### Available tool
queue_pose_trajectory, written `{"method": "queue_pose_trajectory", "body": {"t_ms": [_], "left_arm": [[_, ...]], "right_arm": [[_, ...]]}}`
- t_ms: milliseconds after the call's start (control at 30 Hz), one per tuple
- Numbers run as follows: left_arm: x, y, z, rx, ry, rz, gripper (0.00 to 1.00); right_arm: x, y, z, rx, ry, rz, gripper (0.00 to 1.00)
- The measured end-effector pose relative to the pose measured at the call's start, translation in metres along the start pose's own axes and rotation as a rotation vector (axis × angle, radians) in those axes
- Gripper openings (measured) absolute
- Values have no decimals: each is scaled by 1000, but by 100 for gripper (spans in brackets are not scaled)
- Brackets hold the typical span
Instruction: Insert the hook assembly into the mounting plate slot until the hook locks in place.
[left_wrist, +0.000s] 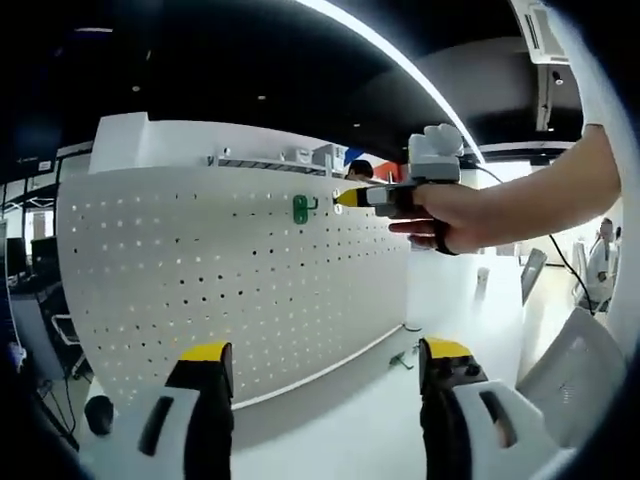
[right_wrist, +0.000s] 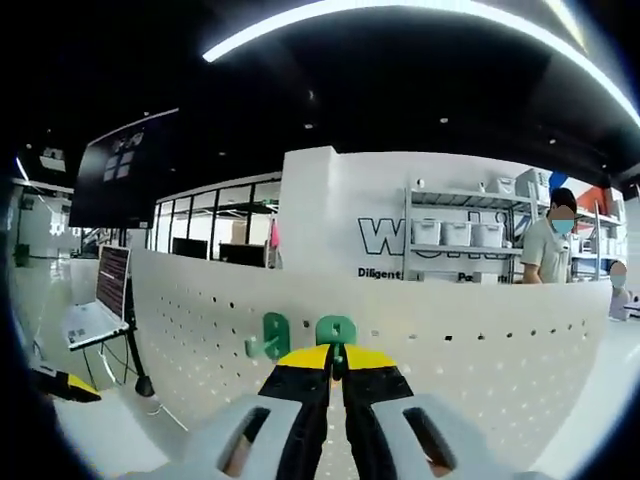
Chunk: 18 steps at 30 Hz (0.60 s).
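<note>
- Green plastic is showing at two spots on the white pegboard (right_wrist: 480, 350) in the right gripper view: one green hook (right_wrist: 268, 338) already sitting on the board, and a second green hook assembly (right_wrist: 336, 330) just beyond my yellow tips.
- My right gripper (right_wrist: 336, 362) is closing narrow, jaws almost meeting, pinching the base of that hook assembly and pressing it toward the board face.
- In the left gripper view I am seeing that same right gripper (left_wrist: 350, 198) coming in from the right, held by my hand (left_wrist: 445, 215), its yellow tip just beside the green piece (left_wrist: 302, 208) high on the pegboard (left_wrist: 200, 270).
- My left gripper (left_wrist: 325, 360) is hanging wide apart, holding nothing, well below the hook and away from the work.
- Hook's long axis is looking roughly upright along the board, flat back toward the panel; its arm seems to be projecting outward, though I cannot tell exactly which way the tip curls.
- For this step I am judging it best to be keeping the backplate square to the board, lining its tabs with the holes, then pushing straight in and down until it seats.
- Risk, as I am reading it: tilting the piece would jam one tab; I cannot tell yet whether it is locked.
</note>
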<state>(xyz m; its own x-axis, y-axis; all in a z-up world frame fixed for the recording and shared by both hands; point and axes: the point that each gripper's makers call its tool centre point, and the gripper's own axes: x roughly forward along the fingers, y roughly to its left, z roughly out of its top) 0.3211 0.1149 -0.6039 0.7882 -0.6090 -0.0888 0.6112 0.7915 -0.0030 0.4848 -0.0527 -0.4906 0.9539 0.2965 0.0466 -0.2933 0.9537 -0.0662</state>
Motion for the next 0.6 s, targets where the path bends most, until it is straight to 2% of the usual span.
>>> {"method": "queue_pose_trajectory", "body": {"t_ms": [300, 600], "left_arm": [[0, 5, 5, 10, -3, 12, 78], [2, 7, 5, 6, -1, 15, 77]], "right_arm": [[12, 2, 1, -4, 4, 5, 2], [12, 2, -4, 4, 9, -3, 2]]}}
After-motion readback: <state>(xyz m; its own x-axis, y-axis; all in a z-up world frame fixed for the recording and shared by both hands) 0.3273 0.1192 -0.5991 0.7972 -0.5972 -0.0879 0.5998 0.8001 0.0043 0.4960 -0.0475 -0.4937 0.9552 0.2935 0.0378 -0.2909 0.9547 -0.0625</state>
